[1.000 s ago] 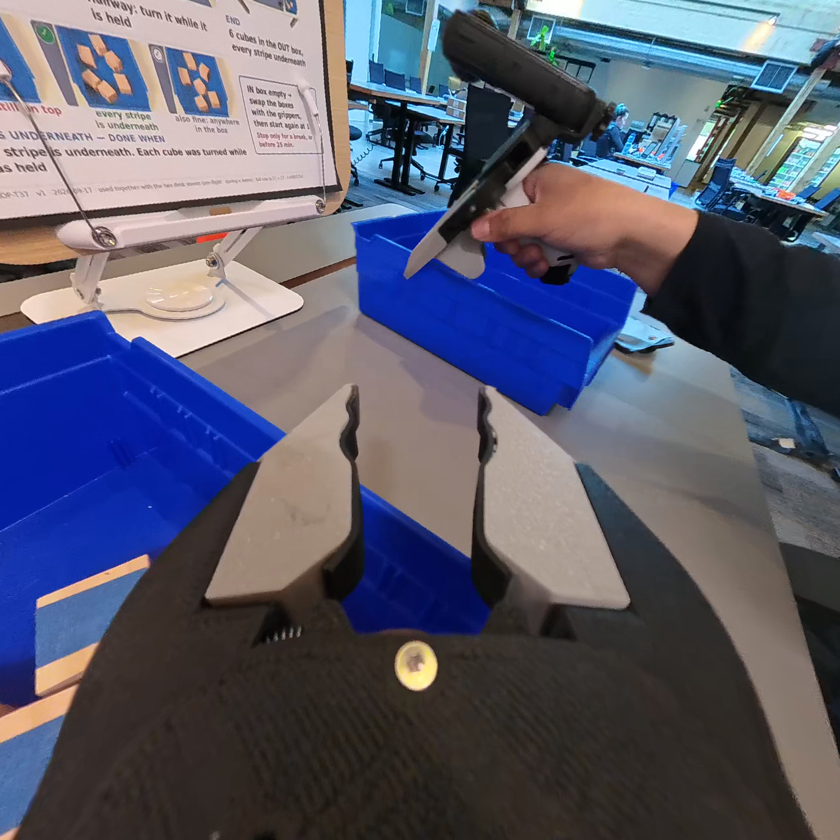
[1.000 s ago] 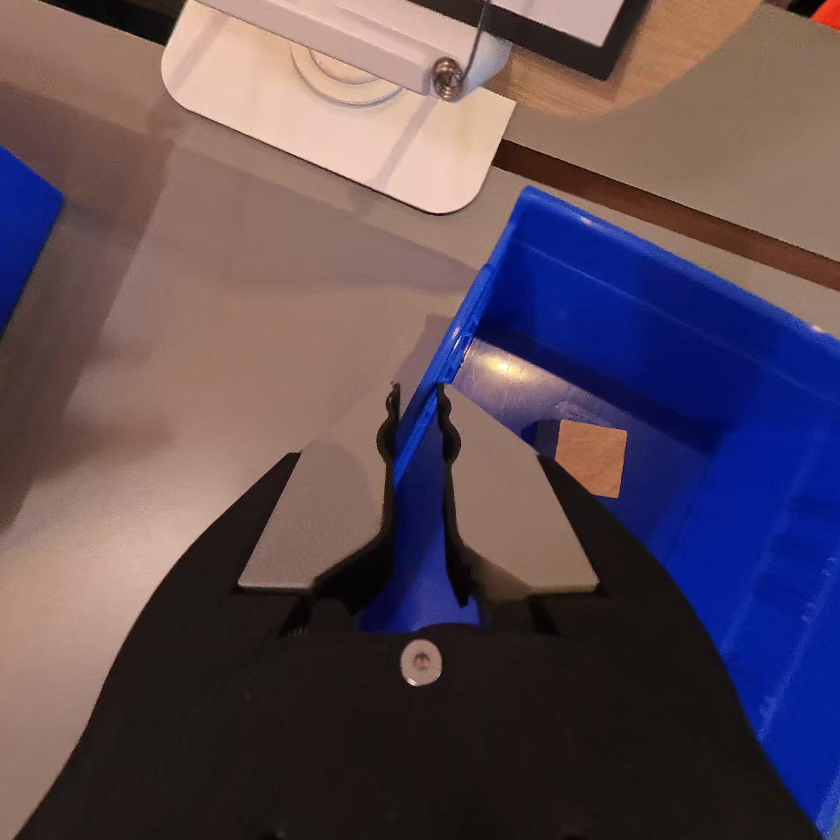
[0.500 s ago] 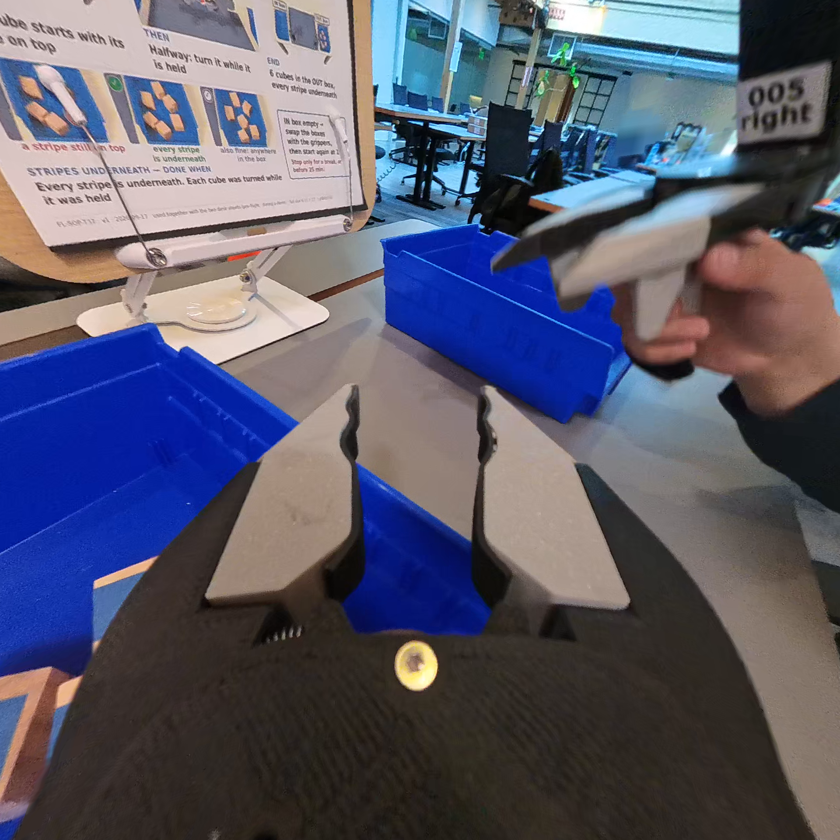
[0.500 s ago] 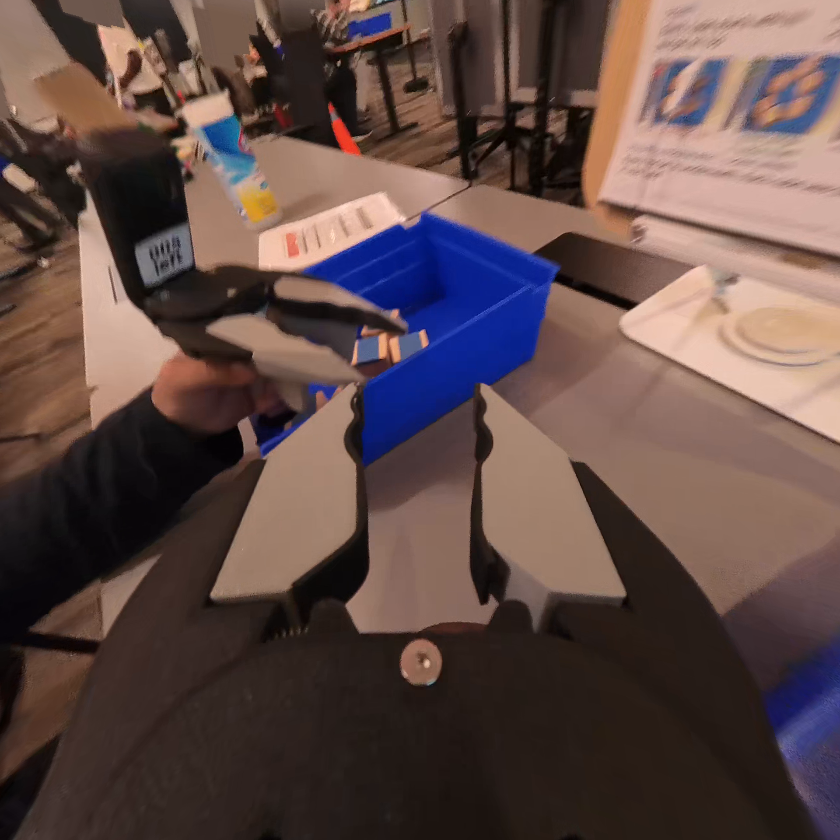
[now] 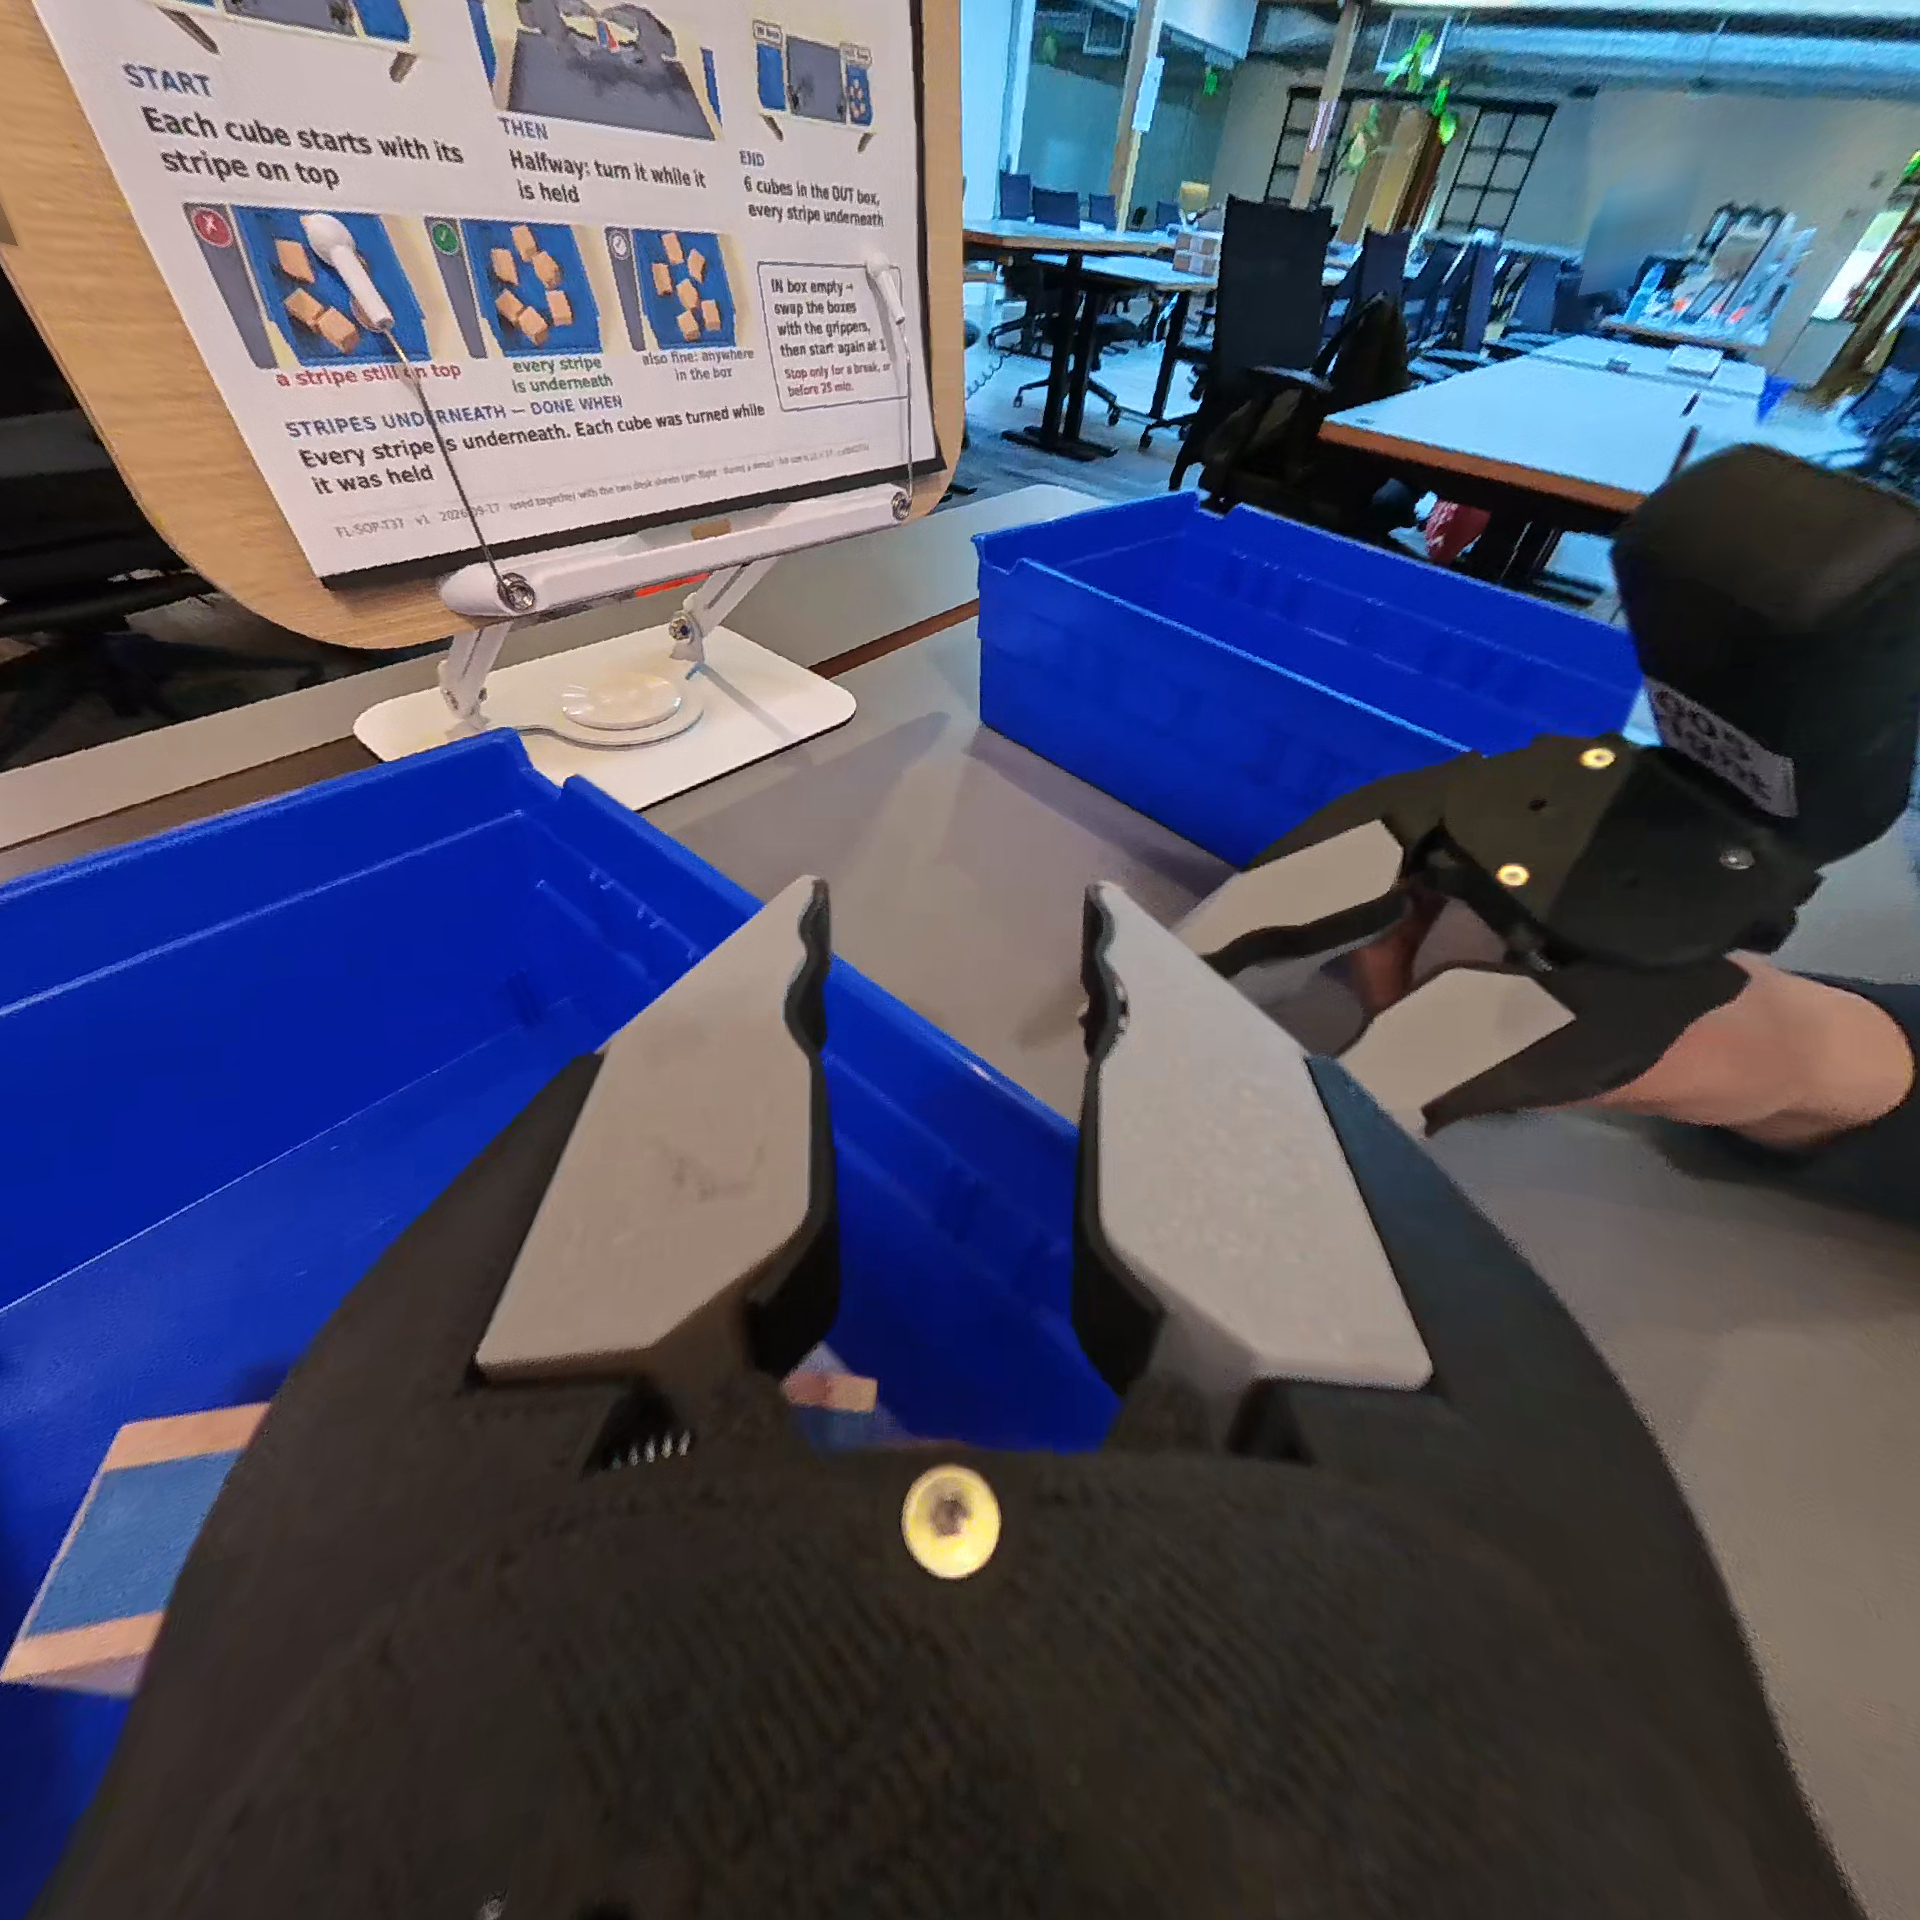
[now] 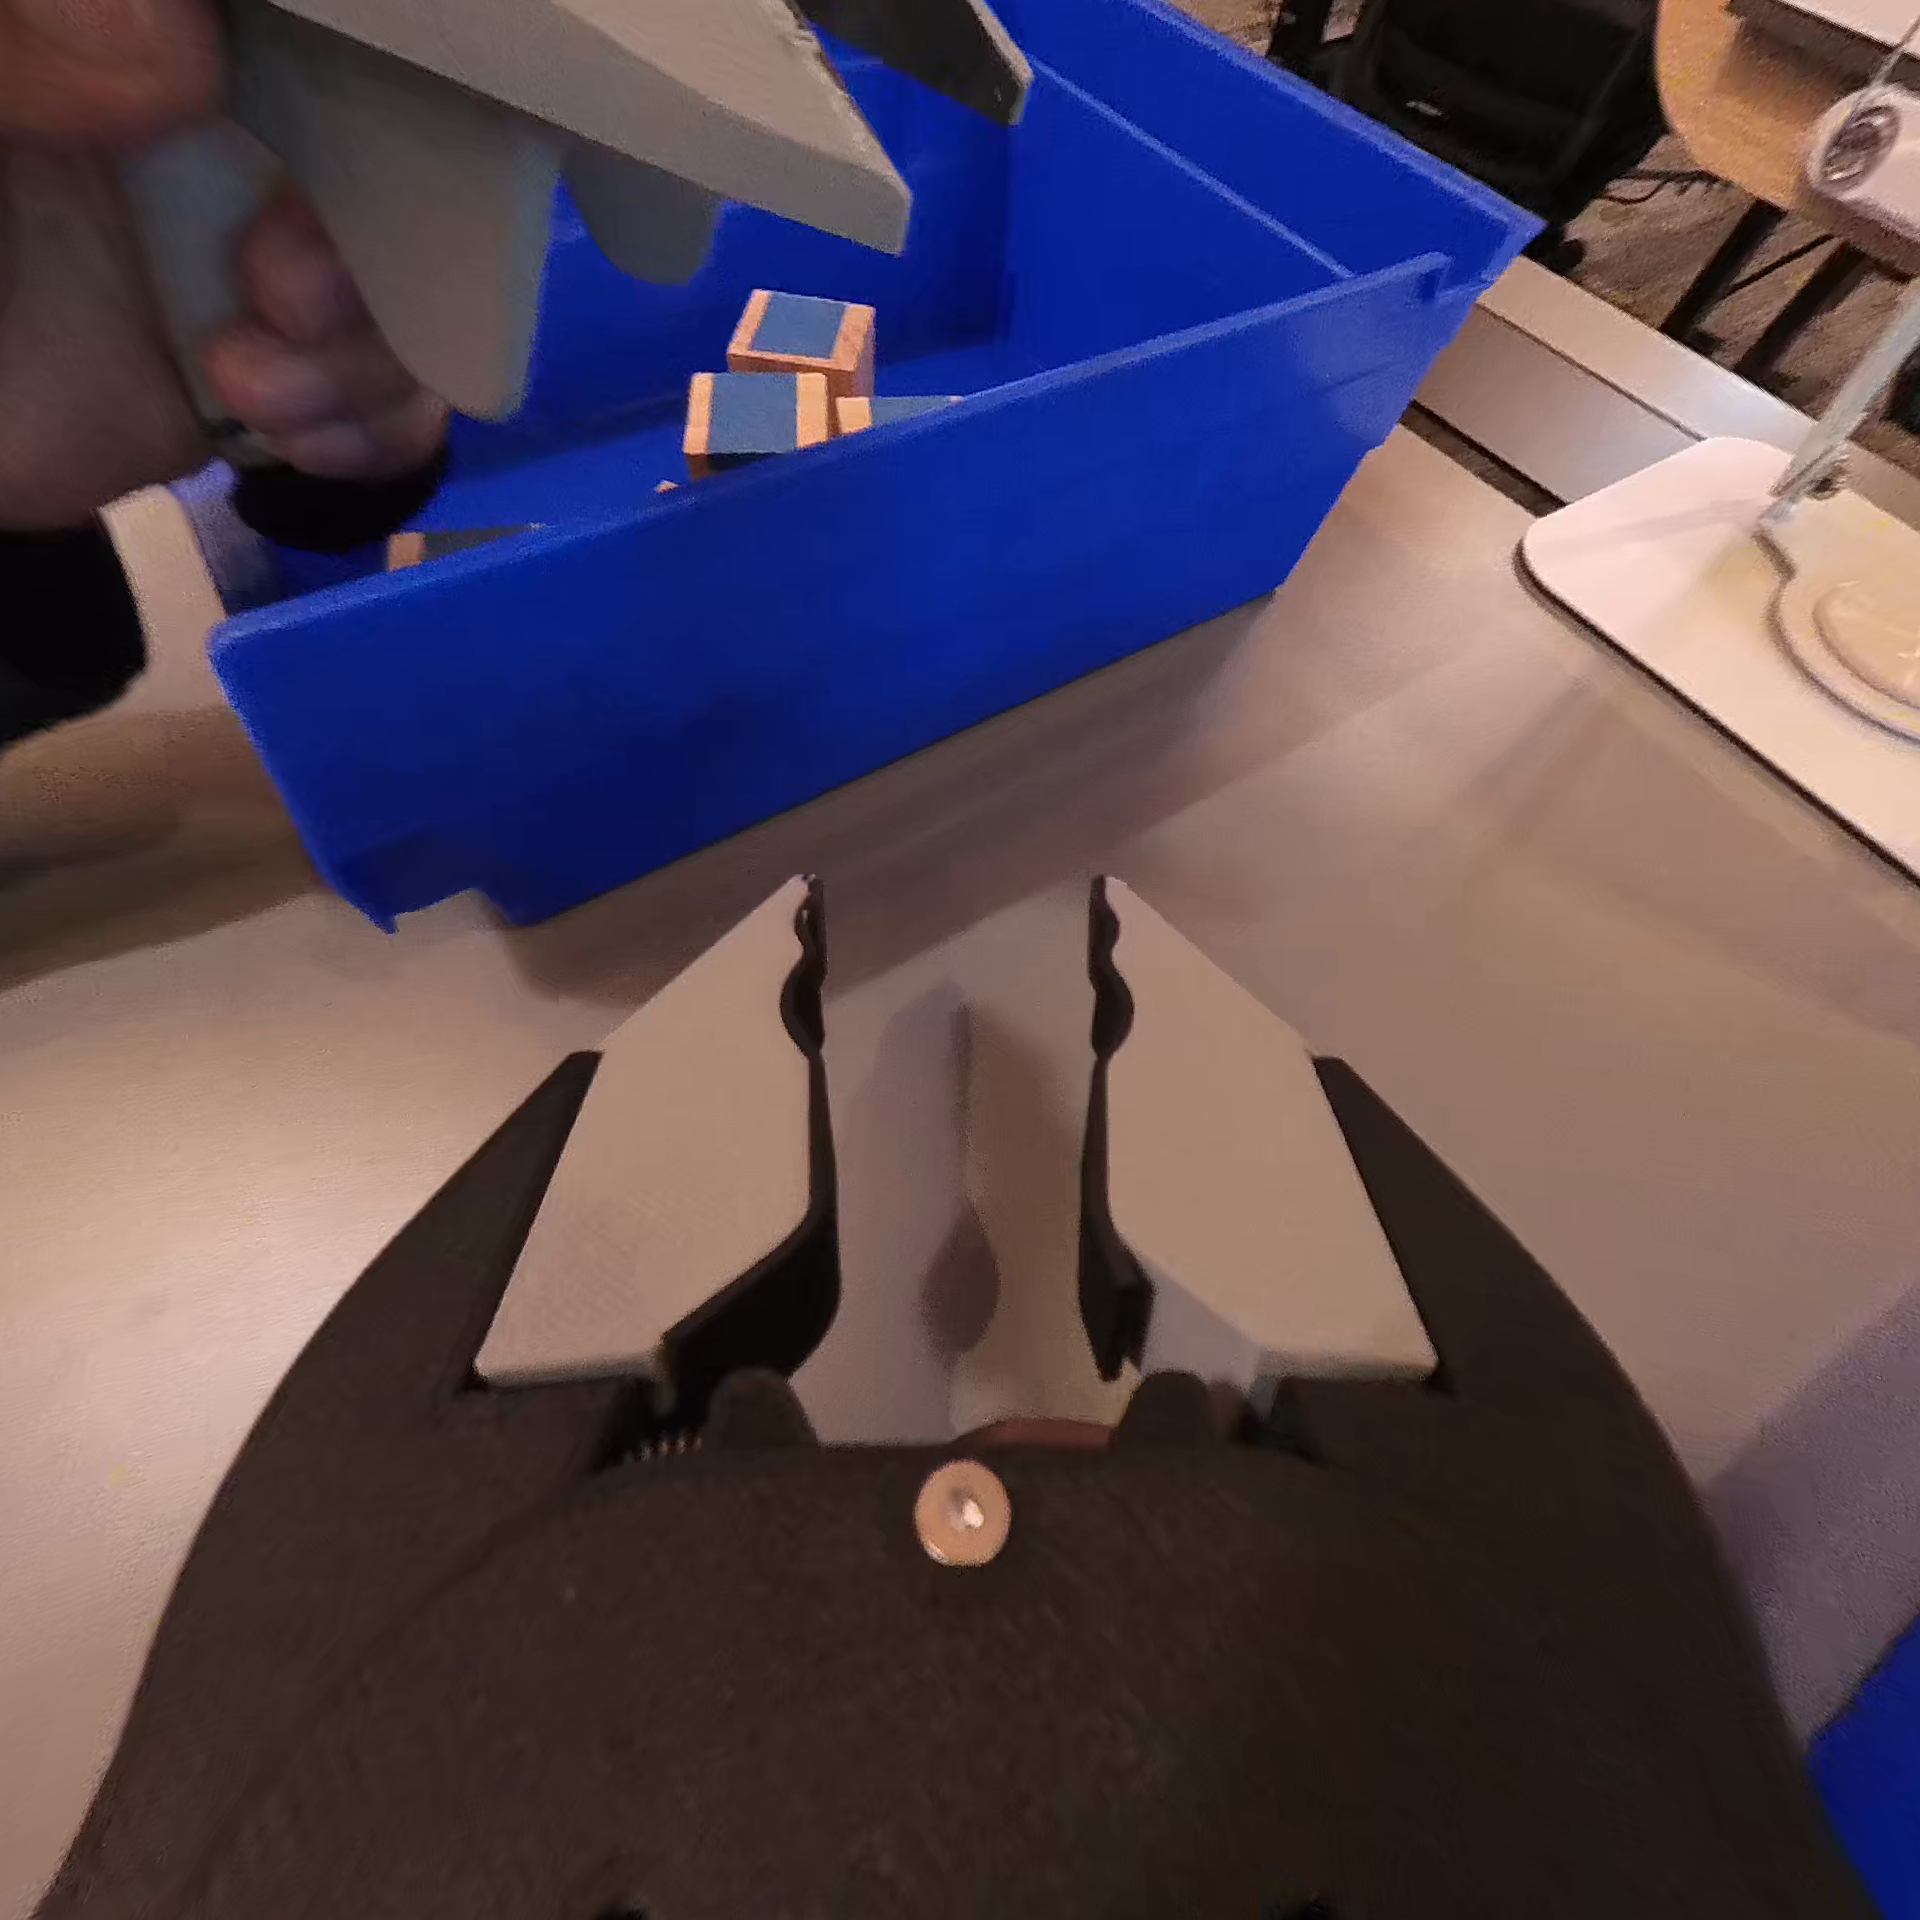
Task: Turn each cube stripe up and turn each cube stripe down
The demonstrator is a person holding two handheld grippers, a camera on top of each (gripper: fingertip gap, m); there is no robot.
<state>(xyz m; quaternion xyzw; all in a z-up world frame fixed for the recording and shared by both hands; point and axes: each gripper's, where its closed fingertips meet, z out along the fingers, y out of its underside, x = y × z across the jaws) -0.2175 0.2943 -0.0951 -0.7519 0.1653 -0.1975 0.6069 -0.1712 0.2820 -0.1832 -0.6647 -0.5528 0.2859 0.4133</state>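
Left tool (image 5: 948,971) gaping, blue bin (image 6: 790,665), striped cubes (image 6: 764,416) inside

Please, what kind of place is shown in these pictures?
Probably an open-plan office or lab used as a work station. Rows of desks with office chairs fill the background, and a grey table carries blue bins and an instruction sheet on a stand.

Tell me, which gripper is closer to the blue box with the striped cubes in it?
Left. The left gripper hangs right above the blue box and its cubes. The right gripper is beside the box, over the bare table.
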